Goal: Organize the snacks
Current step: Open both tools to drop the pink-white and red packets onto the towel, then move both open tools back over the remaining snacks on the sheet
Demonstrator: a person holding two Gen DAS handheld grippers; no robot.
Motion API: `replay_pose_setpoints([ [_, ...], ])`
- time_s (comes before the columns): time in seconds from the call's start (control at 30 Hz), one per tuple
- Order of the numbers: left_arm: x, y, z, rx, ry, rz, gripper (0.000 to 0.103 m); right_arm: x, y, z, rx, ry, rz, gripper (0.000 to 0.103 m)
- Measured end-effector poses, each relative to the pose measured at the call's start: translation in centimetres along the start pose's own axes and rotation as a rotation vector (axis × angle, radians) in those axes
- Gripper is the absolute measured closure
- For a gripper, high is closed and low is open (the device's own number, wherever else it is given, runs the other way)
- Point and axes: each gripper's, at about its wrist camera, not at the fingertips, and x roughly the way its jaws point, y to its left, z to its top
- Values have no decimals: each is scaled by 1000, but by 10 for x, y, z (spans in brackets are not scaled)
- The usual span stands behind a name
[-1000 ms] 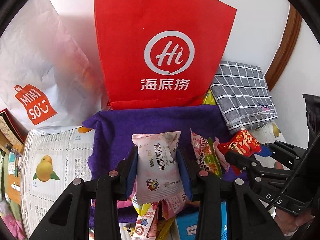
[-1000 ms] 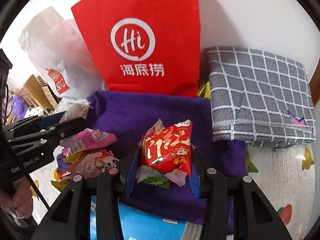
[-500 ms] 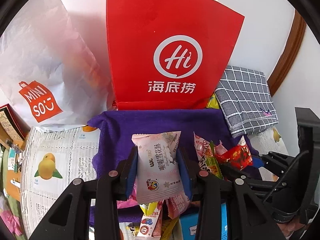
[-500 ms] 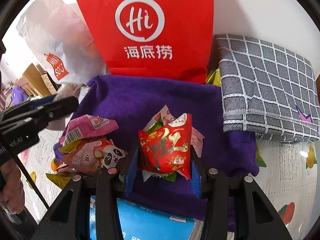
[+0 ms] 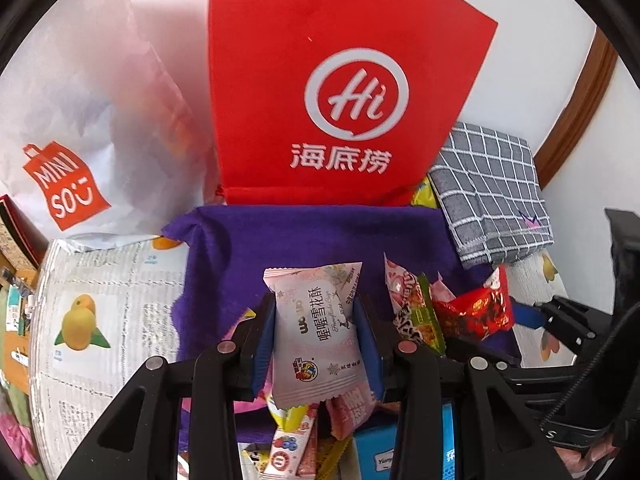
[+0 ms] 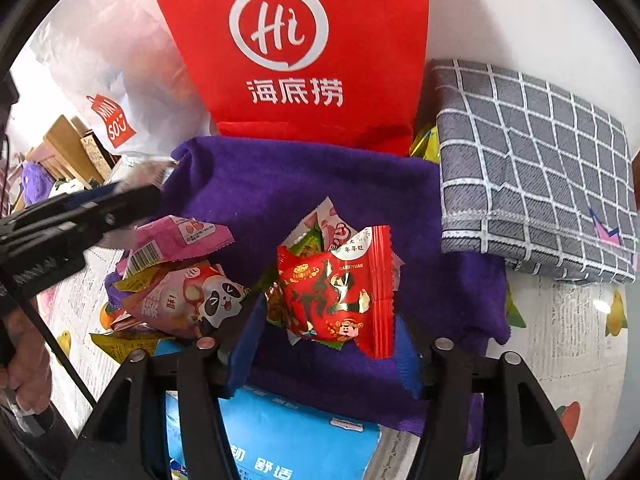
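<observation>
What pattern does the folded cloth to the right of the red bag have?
The folded cloth is grey with a white grid of squares; the right wrist view shows it best.

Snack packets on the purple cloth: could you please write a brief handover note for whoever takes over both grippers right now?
Left gripper: shut on a pale pink packet, over the purple cloth.
Right gripper: open; the red packet sits loose between its jaws, on a few other packets on the cloth.
Done: nothing visibly sorted.
Left: place the pink packet, then handle the red one and the heap with the panda packet at the cloth's left edge.
</observation>
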Motion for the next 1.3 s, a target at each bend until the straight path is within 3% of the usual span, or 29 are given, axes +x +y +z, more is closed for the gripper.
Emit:
replay_pose_setpoints([
  [0.27, 17, -6, -5, 0, 86, -29, 66, -13, 5, -2, -32, -29, -3, 36],
  [0.5, 19, -5, -6, 0, 101, -25, 65, -14, 5, -1, -33, -39, -7, 35],
  [0.63, 16, -8, -4, 15, 86, -19, 60, -22, 1, 0, -14, -68, -11, 35],
  [0.7, 13, -10, -3, 27, 78, -13, 46, -26, -1, 1, 3, -83, -6, 35],
  [0.73, 12, -12, -3, 34, 74, -15, 44, -30, -3, 1, 15, -96, -1, 35],
  [1.0, -8, -9, 2, 23, 22, -38, 41, -50, -3, -1, 50, -178, 31, 35],
  [1.3, -39, -18, 1, 82, -55, -9, 41, -84, 11, -32, 53, -279, -69, 38],
])
